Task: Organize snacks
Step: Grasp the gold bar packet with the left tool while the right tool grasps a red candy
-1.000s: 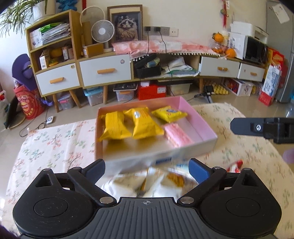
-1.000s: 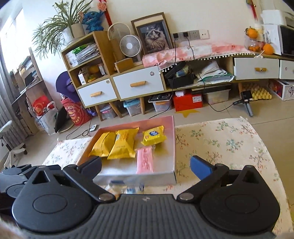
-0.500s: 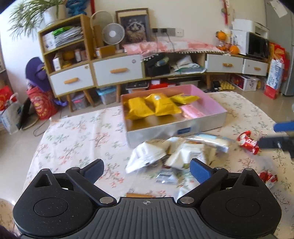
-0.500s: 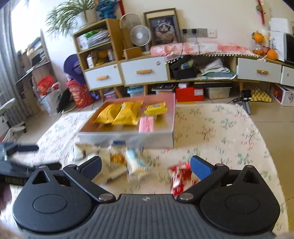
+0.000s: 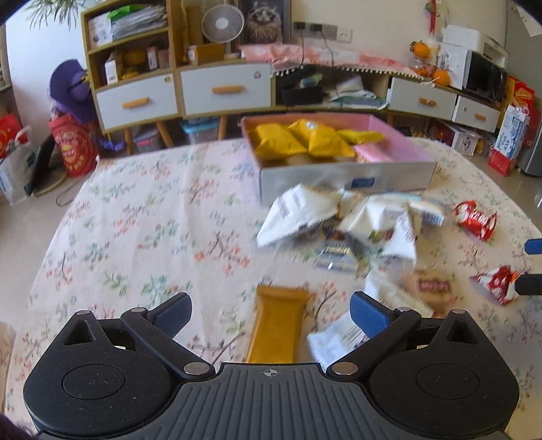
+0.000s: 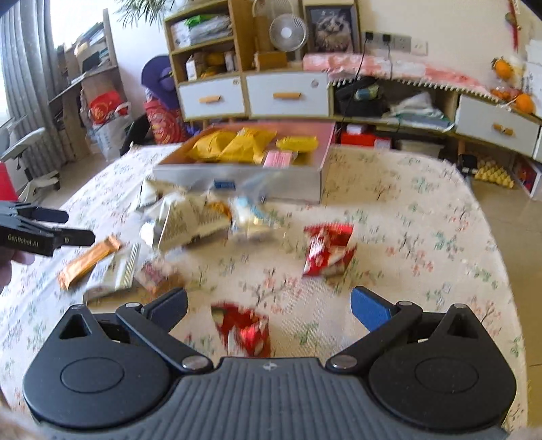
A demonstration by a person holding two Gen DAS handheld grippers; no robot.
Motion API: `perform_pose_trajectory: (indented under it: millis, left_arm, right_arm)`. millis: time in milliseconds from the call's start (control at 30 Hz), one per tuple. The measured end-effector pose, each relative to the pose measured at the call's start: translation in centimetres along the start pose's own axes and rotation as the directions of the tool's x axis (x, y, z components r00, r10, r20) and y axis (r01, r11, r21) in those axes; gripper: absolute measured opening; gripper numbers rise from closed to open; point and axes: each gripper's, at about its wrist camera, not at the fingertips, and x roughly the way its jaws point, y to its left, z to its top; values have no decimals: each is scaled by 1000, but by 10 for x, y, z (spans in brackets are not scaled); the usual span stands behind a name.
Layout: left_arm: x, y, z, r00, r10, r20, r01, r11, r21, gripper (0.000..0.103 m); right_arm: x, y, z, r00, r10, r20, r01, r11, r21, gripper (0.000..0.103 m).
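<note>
1. A wooden sideboard (image 5: 223, 91) with white drawers lines the pale wall (image 6: 457, 30).
2. A desk fan (image 6: 286, 34) and framed cat picture (image 6: 333, 25) stand on it.
3. Grey curtains (image 6: 23, 74) hang left; daylight brightens the tiled floor (image 6: 508, 220).

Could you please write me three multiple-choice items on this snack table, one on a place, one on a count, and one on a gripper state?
1. Where does the orange bar lie?
A. in the box
B. on the tablecloth, between the left gripper's fingers
C. on the floor

2. How many red packets show in the right wrist view?
A. two
B. five
C. none

3. How is the right gripper?
A. shut on a packet
B. shut and empty
C. open

Answers: 1 B, the bar rests on the floral tablecloth, outside the box, in front of the left gripper. 2 A, one mid-table, one near the fingers. 3 C, its fingers stand wide apart, gripping nothing.
</note>
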Motion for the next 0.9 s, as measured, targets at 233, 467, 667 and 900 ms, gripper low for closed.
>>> perform_pose_trajectory:
  millis: [233, 467, 667, 900]
  left_arm:
    - [4, 18, -16, 997, -46, -55, 44, 998, -48, 100]
    - [10, 15, -27, 993, -58, -104, 62, 998, 28, 92]
    - [11, 10, -28, 992, -62, -110, 70, 995, 72, 79]
    - [9, 5, -23, 992, -75, -97, 83, 993, 84, 50]
  right_arm:
    - [6, 0, -16, 997, 4, -71, -6, 1000, -26, 101]
    - [12, 8, -24, 991, -28, -127, 12, 992, -125, 97]
    - [10, 8, -22, 992, -24, -123, 8, 992, -129, 90]
    - [13, 14, -17, 994, -22, -104, 6, 988, -154, 72]
